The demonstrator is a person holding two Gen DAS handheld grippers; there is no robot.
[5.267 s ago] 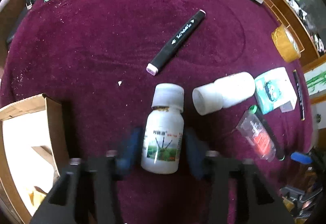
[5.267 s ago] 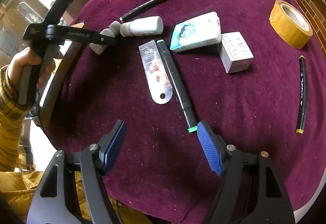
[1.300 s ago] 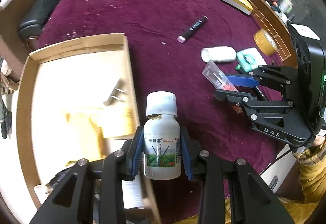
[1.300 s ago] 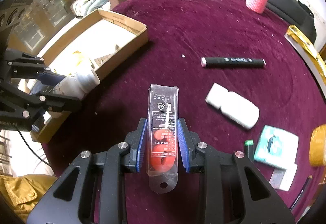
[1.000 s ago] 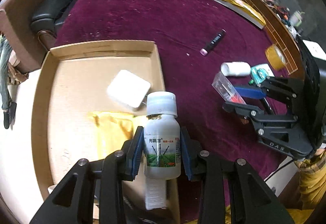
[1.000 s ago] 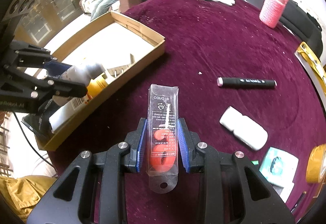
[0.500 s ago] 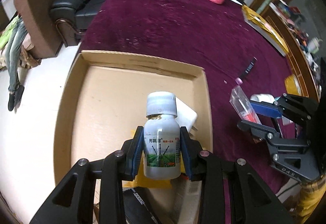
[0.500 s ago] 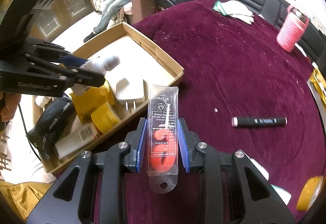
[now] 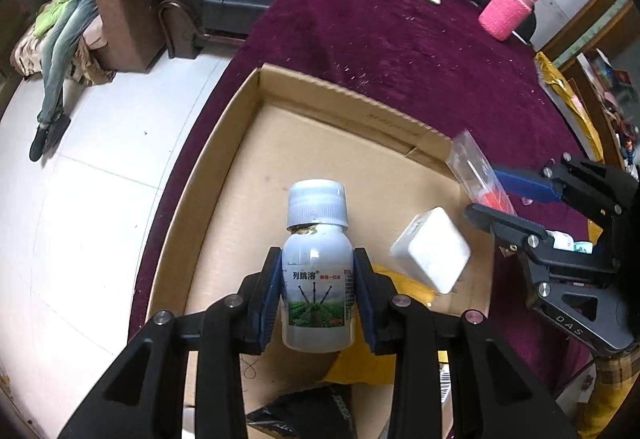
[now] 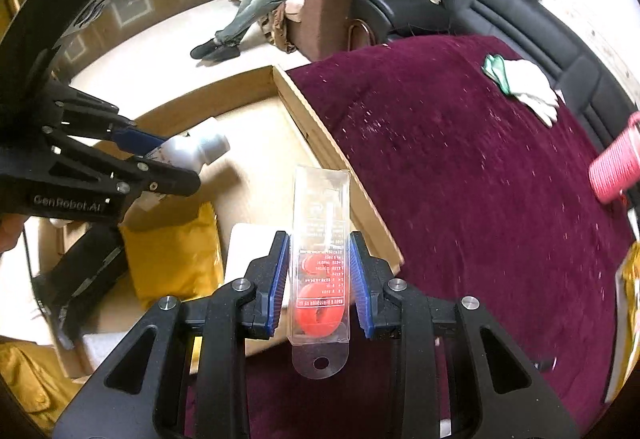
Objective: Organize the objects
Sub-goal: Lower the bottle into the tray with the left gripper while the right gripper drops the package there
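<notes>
Left gripper (image 9: 318, 297) marked GenRobot.AI, bottle (image 9: 318, 271) Chinese-labelled

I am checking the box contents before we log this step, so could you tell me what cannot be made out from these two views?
- Black item in the cardboard box, left wrist view: cut off by the bottom edge and the left gripper.
- White bottle: its small print is too small to read.
- Clear packet, right wrist view: its print is blurred.
- Yellow packet: partly covered by the left gripper's frame.
</notes>
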